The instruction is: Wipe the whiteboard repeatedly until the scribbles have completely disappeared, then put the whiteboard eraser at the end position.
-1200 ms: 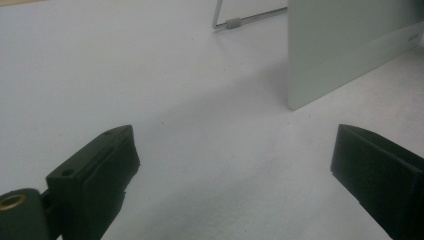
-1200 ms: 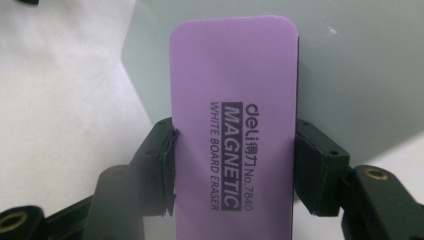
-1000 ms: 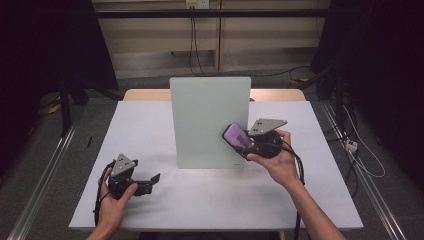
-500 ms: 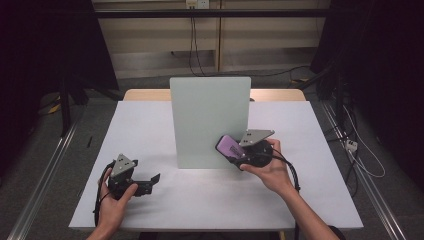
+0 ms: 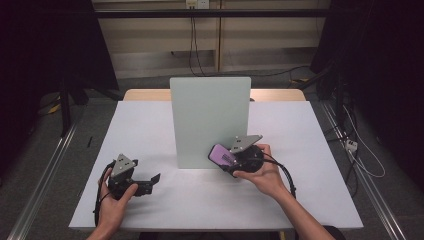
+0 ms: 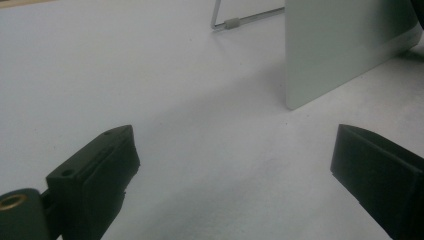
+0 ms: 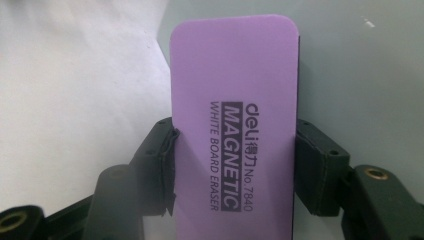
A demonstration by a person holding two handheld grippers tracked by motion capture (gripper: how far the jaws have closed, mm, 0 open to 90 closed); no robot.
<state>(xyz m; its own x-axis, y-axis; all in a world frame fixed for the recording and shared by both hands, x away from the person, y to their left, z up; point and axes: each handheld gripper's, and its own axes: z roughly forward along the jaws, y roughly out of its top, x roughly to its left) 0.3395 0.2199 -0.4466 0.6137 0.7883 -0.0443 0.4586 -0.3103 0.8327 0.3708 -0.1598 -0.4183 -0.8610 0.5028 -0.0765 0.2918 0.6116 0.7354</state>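
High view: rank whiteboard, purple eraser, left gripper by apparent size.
1. whiteboard, largest by far.
2. left gripper, counting its whole body.
3. purple eraser, smallest, partly hidden in the right gripper, so the last two are close.

Bench (image 5: 310, 150) covered in white sheet; bare wood edge (image 5: 278, 94) shows at far side. Grey floor (image 5: 45, 150) around it, metal rails (image 5: 47, 170) running along both sides. Far wall (image 5: 150, 37) pale beige panels, black horizontal bar (image 5: 150, 13) across top, wall socket (image 5: 196, 4) with cables (image 5: 192, 45) hanging down. Dark curtains (image 5: 380, 60) left and right. Loose cables on floor at right (image 5: 357, 147). Lighting dim, even.
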